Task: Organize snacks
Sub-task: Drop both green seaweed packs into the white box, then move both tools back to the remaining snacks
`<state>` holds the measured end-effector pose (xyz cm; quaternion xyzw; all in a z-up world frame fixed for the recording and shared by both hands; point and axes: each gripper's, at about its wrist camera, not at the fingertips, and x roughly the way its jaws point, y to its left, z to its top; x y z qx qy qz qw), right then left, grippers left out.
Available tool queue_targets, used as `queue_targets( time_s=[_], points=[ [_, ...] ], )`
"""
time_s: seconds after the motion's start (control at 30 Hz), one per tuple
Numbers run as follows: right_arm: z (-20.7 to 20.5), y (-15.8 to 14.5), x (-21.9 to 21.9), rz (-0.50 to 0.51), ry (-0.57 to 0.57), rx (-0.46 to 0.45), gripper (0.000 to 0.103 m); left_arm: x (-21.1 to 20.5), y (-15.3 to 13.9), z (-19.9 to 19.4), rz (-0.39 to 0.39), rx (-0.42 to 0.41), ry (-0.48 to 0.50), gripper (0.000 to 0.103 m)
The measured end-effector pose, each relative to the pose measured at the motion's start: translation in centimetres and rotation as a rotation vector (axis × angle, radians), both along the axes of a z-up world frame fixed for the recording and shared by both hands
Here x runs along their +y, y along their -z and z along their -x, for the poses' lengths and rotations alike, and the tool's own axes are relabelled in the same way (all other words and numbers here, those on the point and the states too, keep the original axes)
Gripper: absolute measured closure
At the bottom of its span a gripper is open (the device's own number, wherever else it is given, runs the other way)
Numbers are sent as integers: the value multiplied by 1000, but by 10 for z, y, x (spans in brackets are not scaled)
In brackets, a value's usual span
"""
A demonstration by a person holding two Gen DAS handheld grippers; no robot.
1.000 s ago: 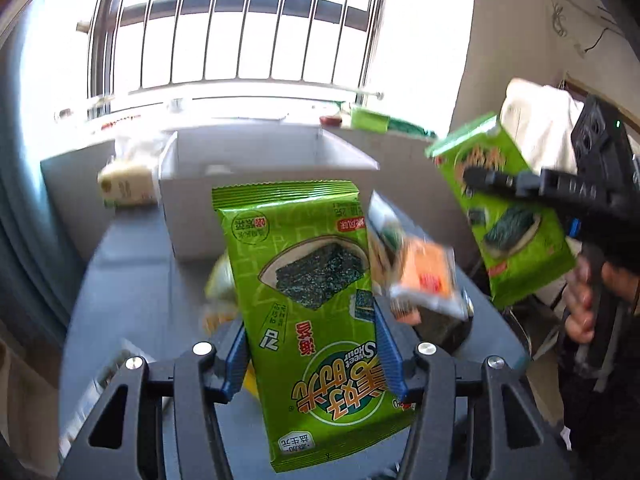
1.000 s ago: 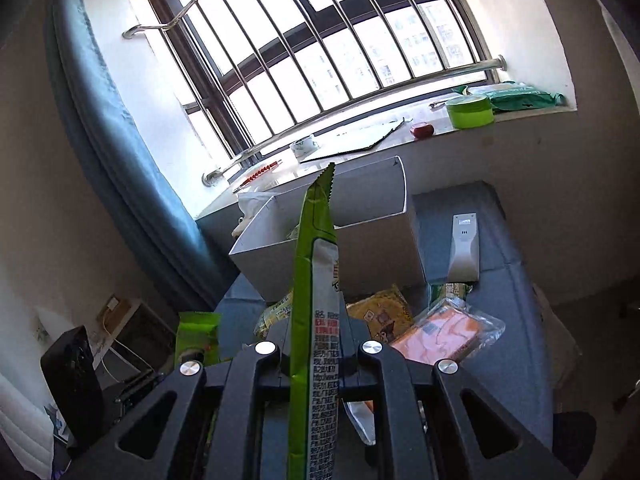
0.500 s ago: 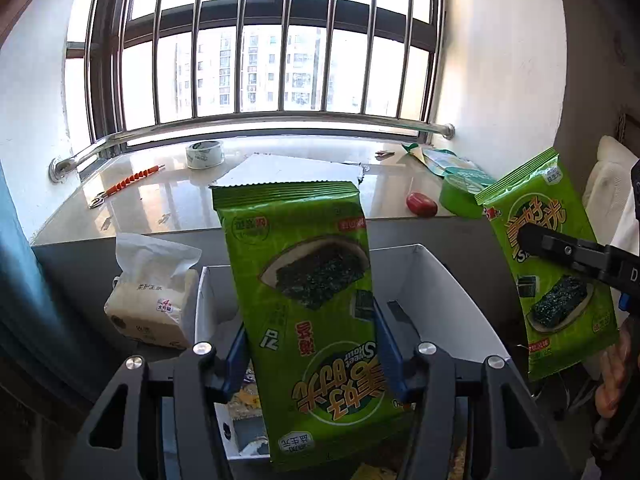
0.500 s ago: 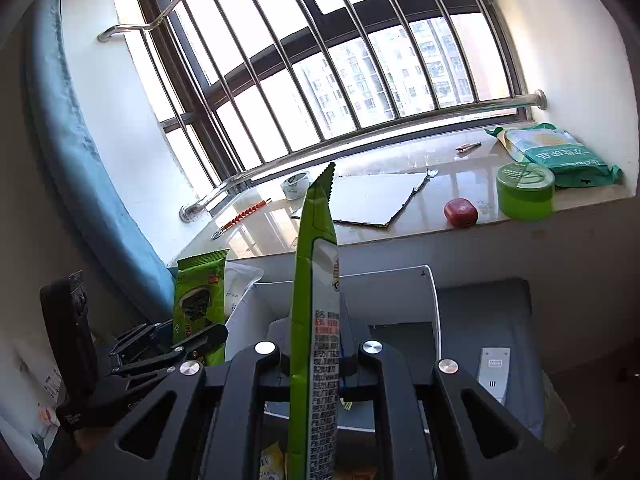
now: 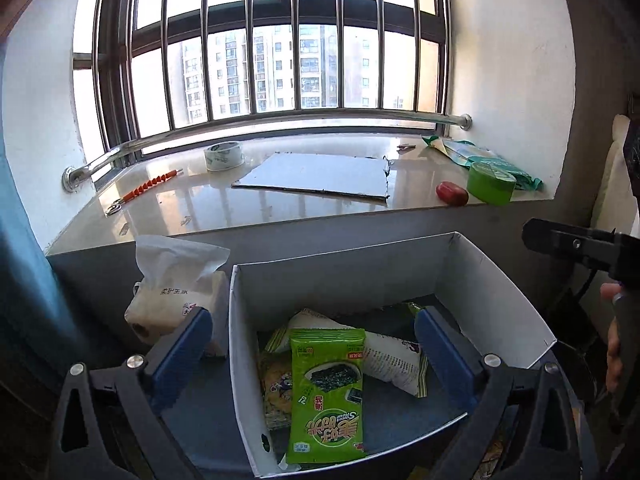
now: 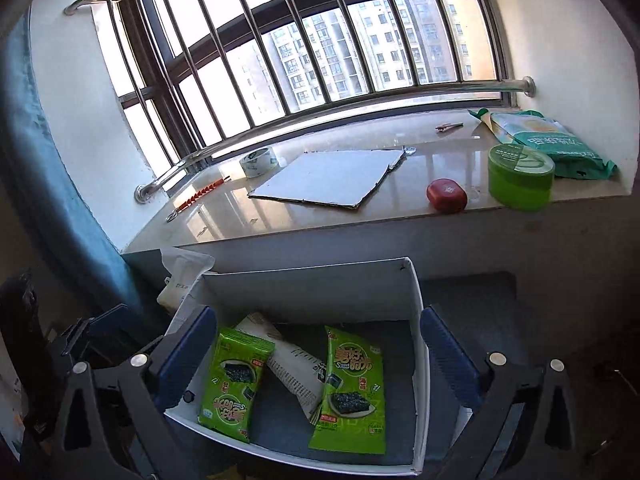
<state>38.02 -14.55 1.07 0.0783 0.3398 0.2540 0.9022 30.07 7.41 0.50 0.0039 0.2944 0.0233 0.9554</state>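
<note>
Now that both seaweed packs have left the jaws, they lie in the box (image 6: 416,320): pack one (image 6: 234,384) at 7 o'clock, pack two (image 6: 352,388) at 5. Left gripper (image 5: 316,356) and right gripper (image 6: 316,356) hang spread and empty above. Two green packs, one white bag (image 6: 296,372), one yellowish packet (image 5: 274,392); likely more snacks remain outside.

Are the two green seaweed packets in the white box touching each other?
Apart. Right wrist view: left seaweed packet and right seaweed packet lie separated, white snack bag between.
</note>
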Motion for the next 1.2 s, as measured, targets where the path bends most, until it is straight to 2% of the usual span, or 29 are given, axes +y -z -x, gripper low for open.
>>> queue_targets(
  time_s=[0.13, 0.37, 0.57, 0.67, 0.87, 0.97, 1.1, 1.2],
  points=[
    [26, -11, -14, -12, -6, -42, 0, -8, -7, 39, 23, -52, 28, 0],
    [98, -16, -45, 8, -56, -115, 0, -32, -8, 105, -2, -89, 105, 0],
    [162, -5, -75, -1, -79, -135, 0, -51, -9, 159, 18, -142, 173, 0],
    [194, 4, -90, -1, -69, -146, 0, -54, -6, 186, 55, -176, 193, 0],
    [251, 24, -122, -35, -8, -178, 0, -64, 7, 234, 116, -211, 150, 0],
    [270, 41, -138, -30, 29, -165, 0, -68, 17, 254, 160, -203, 151, 0],
    [282, 65, -156, -35, 73, -99, 0, -74, 30, 270, 160, -178, 134, 0],
    [283, 79, -160, -17, 89, -55, 0, -70, 40, 271, 217, -141, 115, 0]
  ],
)
